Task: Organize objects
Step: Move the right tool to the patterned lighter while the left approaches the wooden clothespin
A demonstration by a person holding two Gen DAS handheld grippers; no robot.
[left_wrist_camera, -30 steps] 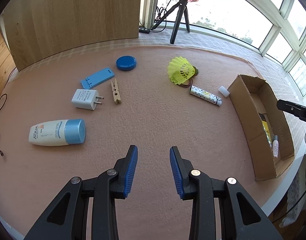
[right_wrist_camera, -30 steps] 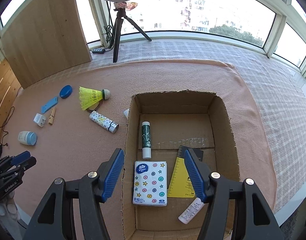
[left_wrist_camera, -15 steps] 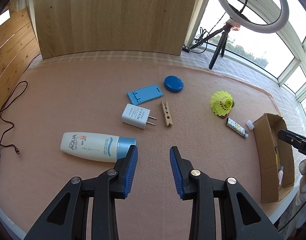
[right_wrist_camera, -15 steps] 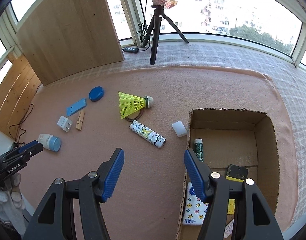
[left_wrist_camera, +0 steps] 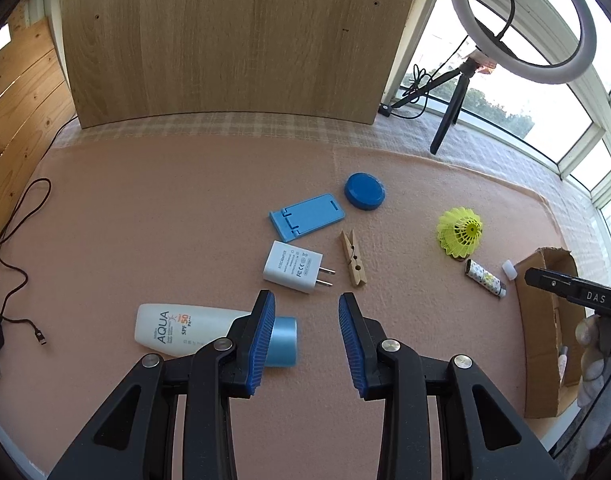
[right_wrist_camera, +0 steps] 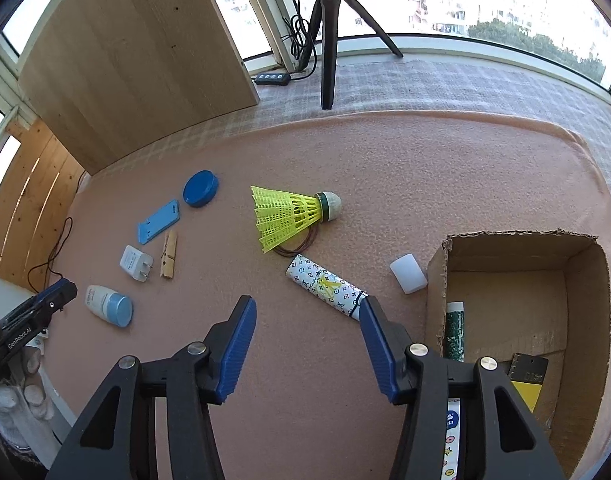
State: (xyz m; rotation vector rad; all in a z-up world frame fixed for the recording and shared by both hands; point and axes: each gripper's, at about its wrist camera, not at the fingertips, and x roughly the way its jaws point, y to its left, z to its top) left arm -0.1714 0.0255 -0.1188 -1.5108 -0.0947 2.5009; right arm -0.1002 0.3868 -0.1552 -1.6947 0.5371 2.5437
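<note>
My left gripper [left_wrist_camera: 305, 336] is open over the pink mat with nothing between its fingers. Its left finger overlaps the blue cap of the white sunscreen bottle [left_wrist_camera: 181, 330]. Beyond it lie a white charger plug [left_wrist_camera: 293, 267], a wooden clothespin [left_wrist_camera: 354, 258], a blue phone stand [left_wrist_camera: 305, 216] and a blue round lid [left_wrist_camera: 364, 191]. My right gripper [right_wrist_camera: 305, 338] is open with its jaws closing on nothing. A patterned tube [right_wrist_camera: 325, 290] lies just beyond its right finger. A yellow shuttlecock [right_wrist_camera: 291, 214] and a white cap [right_wrist_camera: 407, 279] lie nearby. The cardboard box [right_wrist_camera: 585, 256] sits at the right.
A wooden board [left_wrist_camera: 233, 40] stands behind the mat. A ring light on a tripod [left_wrist_camera: 521, 24] stands near the window. Black cables [left_wrist_camera: 13, 232] trail off the mat's left edge. The box holds a green tube [right_wrist_camera: 454, 330], a yellow ruler card [right_wrist_camera: 525, 384] and a tissue pack.
The left gripper has swung left from mid-mat toward the sunscreen bottle. The right gripper has moved left from above the box to the mat near the patterned tube, its jaws a little narrower.
</note>
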